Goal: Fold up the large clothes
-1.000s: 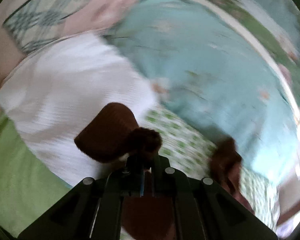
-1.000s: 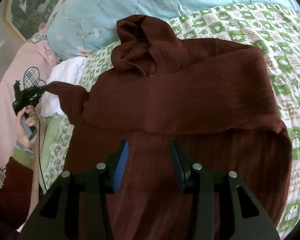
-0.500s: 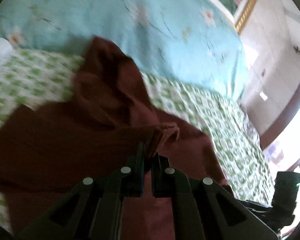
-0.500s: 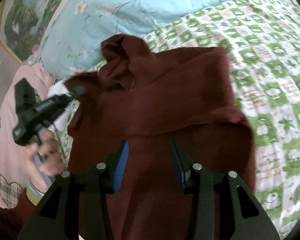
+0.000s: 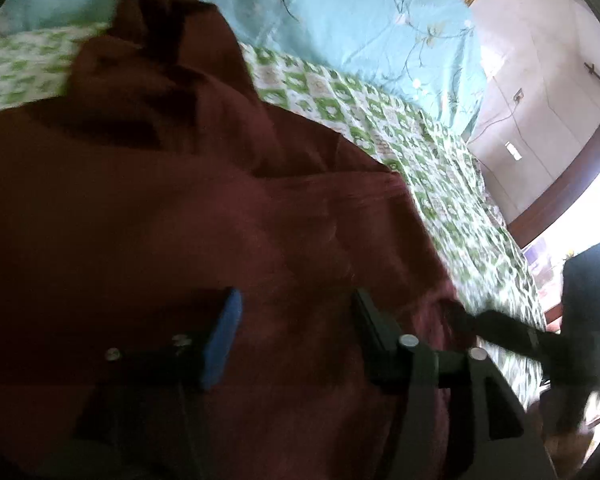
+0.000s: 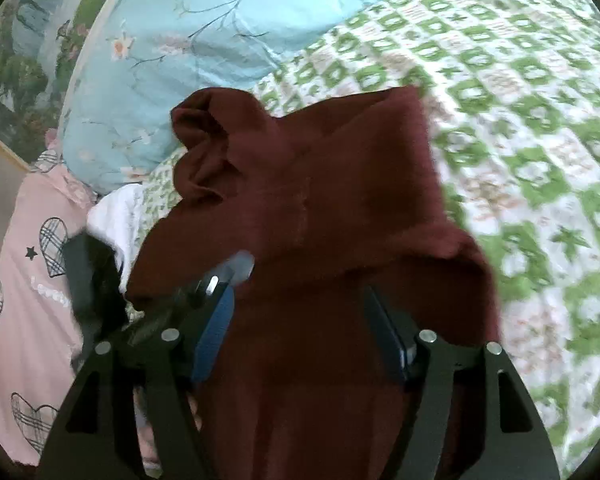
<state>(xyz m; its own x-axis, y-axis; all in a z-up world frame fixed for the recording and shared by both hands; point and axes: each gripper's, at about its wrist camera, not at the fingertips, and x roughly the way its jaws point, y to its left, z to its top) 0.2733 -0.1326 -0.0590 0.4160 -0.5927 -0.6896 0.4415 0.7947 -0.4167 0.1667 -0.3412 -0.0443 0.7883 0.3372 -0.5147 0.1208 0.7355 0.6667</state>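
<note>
A dark maroon hoodie [image 5: 188,216] lies on the green-and-white checked bedsheet [image 5: 432,152], hood bunched at the far end. In the right wrist view the hoodie [image 6: 324,216] has a sleeve folded across its body. My left gripper [image 5: 296,320] is open and empty, low over the hoodie's body. My right gripper [image 6: 300,320] is open and empty above the hoodie's lower part. The left gripper's fingers [image 6: 220,280] show at the hoodie's left edge in the right wrist view; the right gripper [image 5: 500,332] shows at the hoodie's right edge in the left wrist view.
A light blue floral pillow [image 6: 172,64] lies beyond the hood. A pink heart-print cloth [image 6: 28,280] and a white cloth [image 6: 116,216] lie at the left. A wall [image 5: 540,92] and a bright doorway stand past the bed's right side.
My left gripper carried the sleeve across the hoodie's body, then opened and let it go. The sleeve now lies folded over the body. My right gripper stayed open.
</note>
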